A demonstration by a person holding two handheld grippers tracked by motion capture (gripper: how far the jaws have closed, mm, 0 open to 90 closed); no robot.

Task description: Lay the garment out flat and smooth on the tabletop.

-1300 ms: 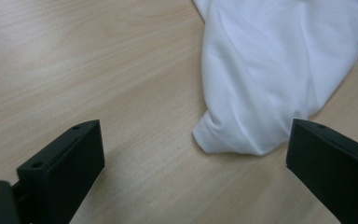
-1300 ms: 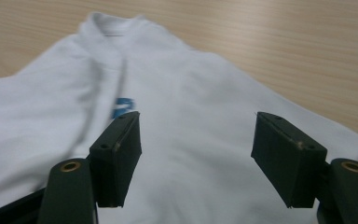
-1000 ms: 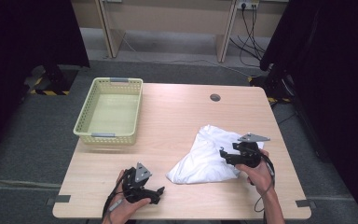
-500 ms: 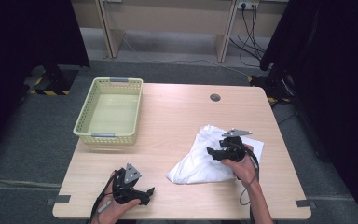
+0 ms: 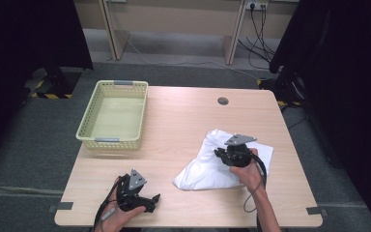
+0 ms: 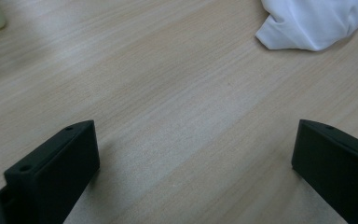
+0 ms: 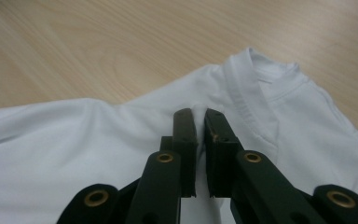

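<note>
The white T-shirt point(image 5: 207, 166) lay crumpled near the counter's point(image 5: 183, 121) right edge. The right hand-held gripper point(image 7: 199, 122) sat on it, its jaws just closed, pinching a fold of cloth below the collar. The left hand-held gripper point(image 5: 149, 200) waited wide at the front edge, well apart.

You have a yellow basket point(image 5: 112, 115) on the table point(image 5: 183, 121), at the far left part of the top; it sits upright with grey handles at its near and far rims. Right of the basket, toward the table's far edge, there is a small round grommet hole point(image 5: 222, 101). Beyond the basket and the table, wooden desk legs point(image 5: 111, 29) stand on the grey carpet point(image 5: 183, 72), and cables point(image 5: 256, 43) trail down from a wall socket point(image 5: 252, 5) far to the basket's right. Left of the basket, off the table, a strip of yellow-black tape point(image 5: 50, 95) lies on the floor.
</note>
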